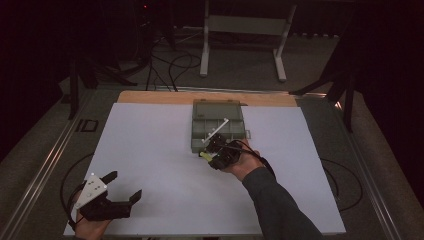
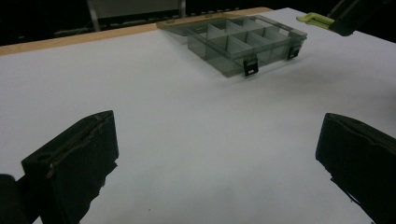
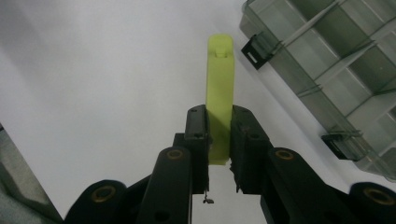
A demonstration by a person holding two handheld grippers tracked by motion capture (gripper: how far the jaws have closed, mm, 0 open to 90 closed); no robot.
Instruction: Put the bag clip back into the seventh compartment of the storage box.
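Right gripper view | right claw (image 3: 219, 140) clamps yellow clip (image 3: 219, 93) | organizer box (image 3: 327, 70) edge just beside

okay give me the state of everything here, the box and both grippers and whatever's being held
Box: lid open, flat on the table.
Right gripper: shut on the yellow piece.
Yellow piece: held, lifted beside the box.
Left gripper: open, holding nothing.

One clear grey plastic compartment box (image 1: 218, 124) lies open on the table, with two black latches (image 2: 251, 68) on its front edge. One slim yellow-green plastic piece (image 3: 219, 88) is in view. Two black claws are present: the left claw (image 1: 122, 187) and the right claw (image 1: 212, 152).
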